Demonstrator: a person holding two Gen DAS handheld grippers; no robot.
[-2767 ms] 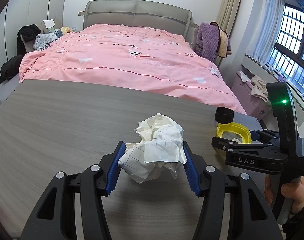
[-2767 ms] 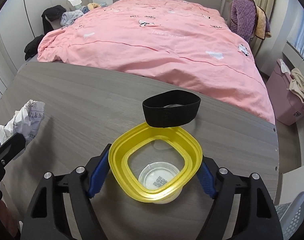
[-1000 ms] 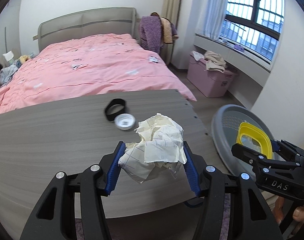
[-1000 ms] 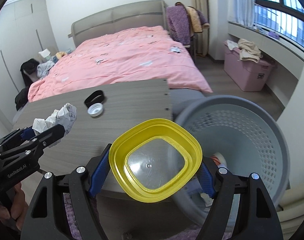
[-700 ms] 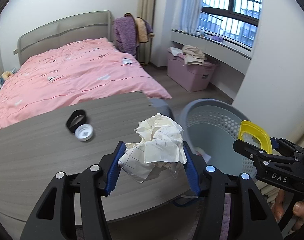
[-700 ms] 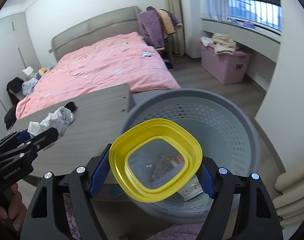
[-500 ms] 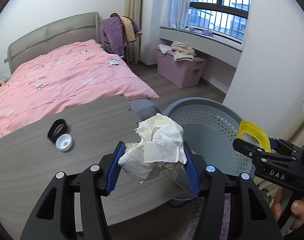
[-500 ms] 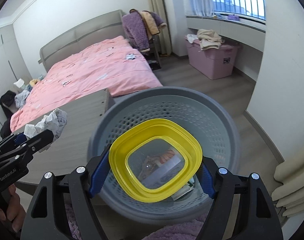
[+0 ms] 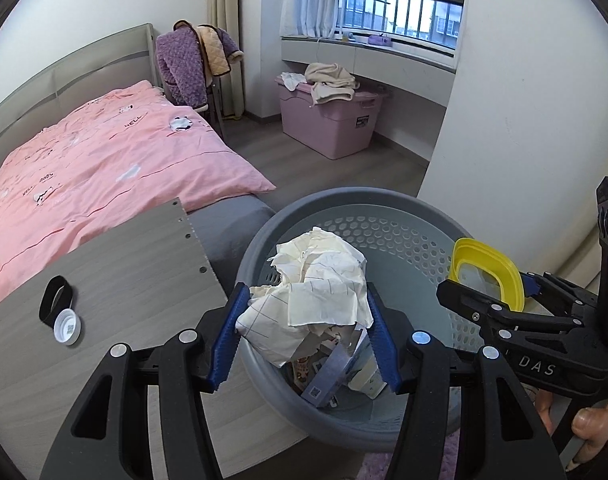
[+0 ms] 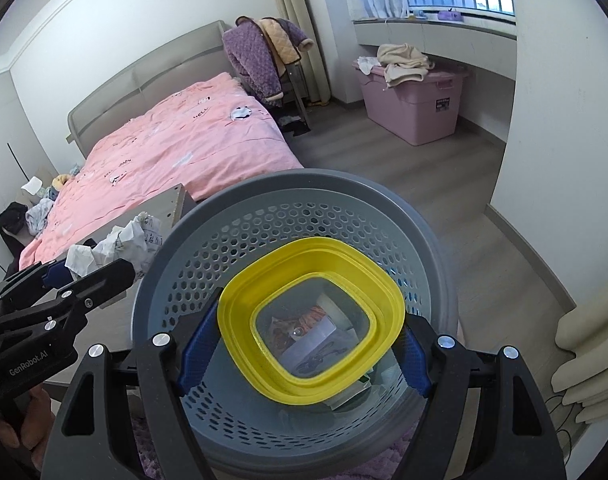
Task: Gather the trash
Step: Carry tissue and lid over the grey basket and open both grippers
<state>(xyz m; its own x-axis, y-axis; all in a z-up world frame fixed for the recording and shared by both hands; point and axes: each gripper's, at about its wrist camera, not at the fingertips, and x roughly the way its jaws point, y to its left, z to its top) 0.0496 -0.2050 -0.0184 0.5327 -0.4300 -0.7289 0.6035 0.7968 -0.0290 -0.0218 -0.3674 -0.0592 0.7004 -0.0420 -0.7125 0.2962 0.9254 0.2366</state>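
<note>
A grey wood-grain tabletop (image 9: 135,280) stands at the foot of a bed with a pink quilt (image 9: 103,168), a black band (image 9: 55,298) and white round cap (image 9: 67,326) on it. Beside it sits a round grey perforated plastic basket (image 10: 304,208). Over it, the left claw (image 9: 304,336) clamps a crumpled white paper ball (image 9: 312,284); the right claw (image 10: 304,340) clamps a yellow-rimmed clear plastic container (image 10: 310,320). A lilac storage bin (image 9: 332,120) stands under the window.

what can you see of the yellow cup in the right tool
The yellow cup is a squarish, rounded plastic container with a stepped yellow rim and a clear bottom, through which trash in the basket shows. It looks empty. The right tool grips it by two opposite sides between blue pads, mouth facing the camera, above the open grey basket.
</note>
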